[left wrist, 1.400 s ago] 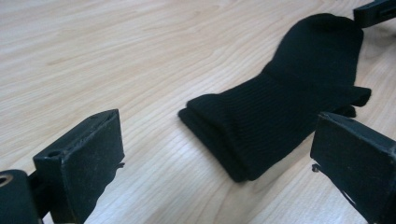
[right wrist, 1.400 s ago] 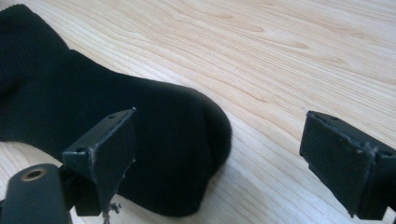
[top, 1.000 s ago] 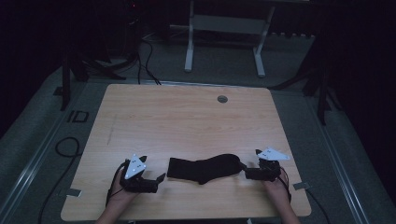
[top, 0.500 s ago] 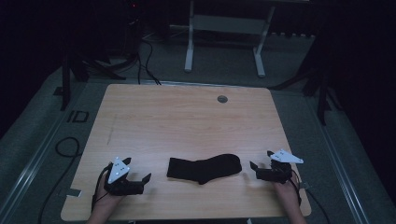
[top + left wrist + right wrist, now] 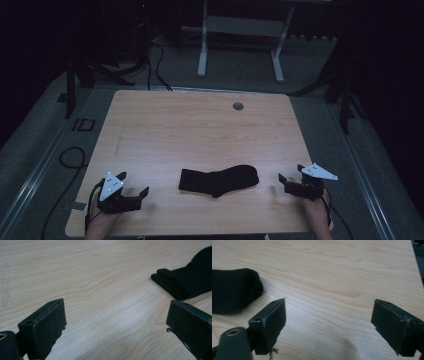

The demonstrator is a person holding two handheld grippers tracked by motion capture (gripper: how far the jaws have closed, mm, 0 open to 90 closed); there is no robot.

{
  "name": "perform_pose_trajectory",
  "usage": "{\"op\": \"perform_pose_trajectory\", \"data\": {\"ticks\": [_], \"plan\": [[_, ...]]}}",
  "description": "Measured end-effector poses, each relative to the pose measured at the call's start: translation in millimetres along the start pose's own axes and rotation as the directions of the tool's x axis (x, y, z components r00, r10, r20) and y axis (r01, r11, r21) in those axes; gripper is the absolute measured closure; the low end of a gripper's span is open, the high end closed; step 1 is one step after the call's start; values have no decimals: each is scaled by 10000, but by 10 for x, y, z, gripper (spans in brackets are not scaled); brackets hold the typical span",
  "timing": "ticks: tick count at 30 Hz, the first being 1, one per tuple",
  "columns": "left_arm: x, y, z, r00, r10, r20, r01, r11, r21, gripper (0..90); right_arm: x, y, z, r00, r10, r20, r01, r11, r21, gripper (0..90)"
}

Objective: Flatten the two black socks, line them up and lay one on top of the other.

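A black sock (image 5: pixel 219 180) lies flat near the front middle of the wooden table (image 5: pixel 200 130). Its cuff end (image 5: pixel 175 283) appears at the upper right of the left gripper view, its toe end (image 5: pixel 233 290) at the left of the right gripper view. My left gripper (image 5: pixel 134 186) rests at the table's front left, open and empty, a short way left of the sock. Over at the front right sits my right gripper (image 5: pixel 291 173), also open, with bare wood between its jaws.
A round cable hole (image 5: pixel 238 106) sits near the table's far edge. Behind the table stands a white metal frame (image 5: pixel 240 45) on the floor. Cables (image 5: pixel 70 155) lie on the floor to the left. The table's front edge is close to both hands.
Both grippers have let go of the sock and drawn apart, the left one leftward and the right one rightward. The sock now lies alone between them.
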State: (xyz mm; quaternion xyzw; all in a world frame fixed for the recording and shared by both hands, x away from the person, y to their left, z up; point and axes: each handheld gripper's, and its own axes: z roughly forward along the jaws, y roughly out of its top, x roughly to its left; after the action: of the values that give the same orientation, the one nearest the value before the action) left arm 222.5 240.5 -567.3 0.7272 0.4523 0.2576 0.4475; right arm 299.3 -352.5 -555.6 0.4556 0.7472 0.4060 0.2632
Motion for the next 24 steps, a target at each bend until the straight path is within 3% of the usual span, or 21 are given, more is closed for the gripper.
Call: {"op": "perform_pose_trajectory", "data": {"ticks": [6, 9, 11, 16, 18, 24], "plan": [[35, -28, -73, 9996, -128, -248, 124, 9998, -154, 30, -4, -17, -28, 9993, 244, 297, -241, 9997, -105, 124], [69, -39, -111, 9988, -189, -461, 176, 9994, -282, 30, 9, -69, -26, 9962, 50, 869, -57, 9999, 84, 116], [90, -52, -137, 9980, -261, -580, 238, 9990, -389, 40, -1, -87, -29, 9944, 158, 1041, -170, 9998, 100, 116], [116, -70, -187, 9968, -391, -699, 354, 9979, -537, 41, -40, -114, -62, 9838, 374, 1752, -350, 9992, -167, 116], [136, -78, -208, 9954, -613, -734, 570, 9966, -599, 41, -76, -128, -75, 9796, 568, 1930, -527, 9983, -266, 116], [161, -119, -243, 9932, -751, -891, 692, 9953, -675, 40, -144, -148, -113, 9667, 1013, 2349, -925, 9946, -478, 116]]}}
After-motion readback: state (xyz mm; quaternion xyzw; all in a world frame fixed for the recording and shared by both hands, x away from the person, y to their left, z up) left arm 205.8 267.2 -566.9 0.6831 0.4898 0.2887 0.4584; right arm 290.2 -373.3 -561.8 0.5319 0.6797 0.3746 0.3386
